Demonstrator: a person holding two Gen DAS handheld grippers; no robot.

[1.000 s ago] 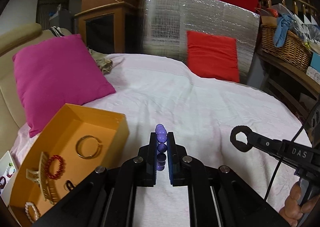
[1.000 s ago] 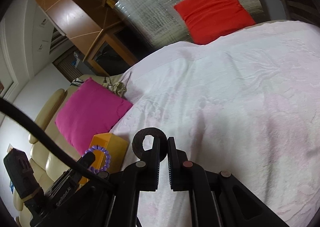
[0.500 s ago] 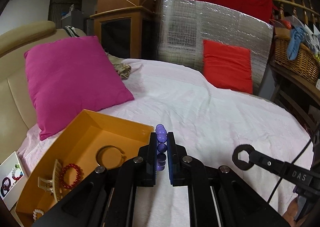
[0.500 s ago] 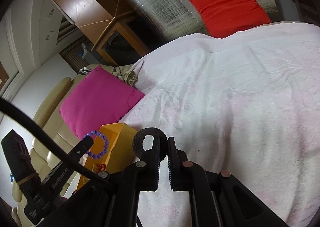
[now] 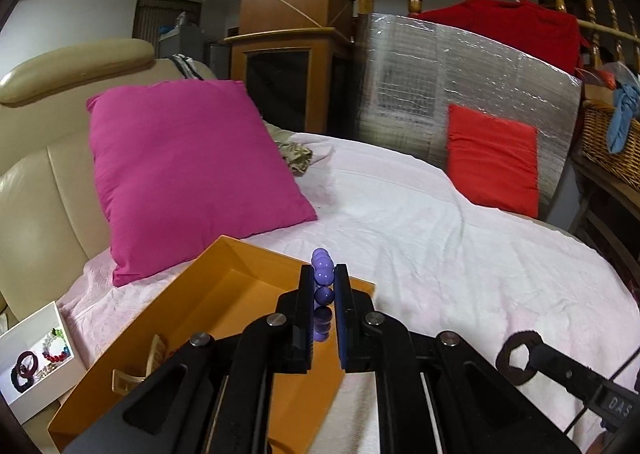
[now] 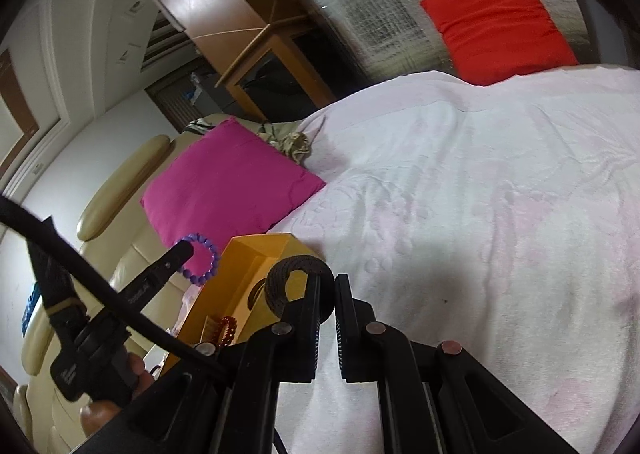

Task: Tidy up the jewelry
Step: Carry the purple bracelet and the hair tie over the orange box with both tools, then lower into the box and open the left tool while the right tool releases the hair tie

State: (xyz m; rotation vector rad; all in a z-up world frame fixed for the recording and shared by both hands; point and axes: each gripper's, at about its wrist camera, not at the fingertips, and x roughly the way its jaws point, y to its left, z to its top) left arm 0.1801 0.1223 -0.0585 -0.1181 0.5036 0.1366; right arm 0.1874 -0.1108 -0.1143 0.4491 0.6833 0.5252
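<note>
Both black two-finger grippers are clamped shut, each on one piece of jewelry. Left gripper (image 5: 323,286) pinches a purple beaded bracelet (image 5: 322,274) edge-on between its blue pads, beads stacked in a line rising past the fingertips; seen from the right wrist, the same bracelet hangs as a full ring off the tip. Right gripper (image 6: 328,294) grips a dark, thick braided ring-shaped band (image 6: 298,286) that sticks up to the left of its fingers. Directly below and to the left of the left gripper lies an open orange rectangular cardboard box (image 5: 224,294) on a pale pink-white bedspread (image 5: 460,254), its long axis running away from the camera toward a magenta square cushion (image 5: 188,170). Inside it show a cream hair claw clip (image 5: 152,358) and a red beaded bracelet (image 6: 226,328). The left gripper is the nearer one — already over the box's near right edge — so the purple bracelet looks ready to drop first; the right gripper sits just beside the box's right wall.
</note>
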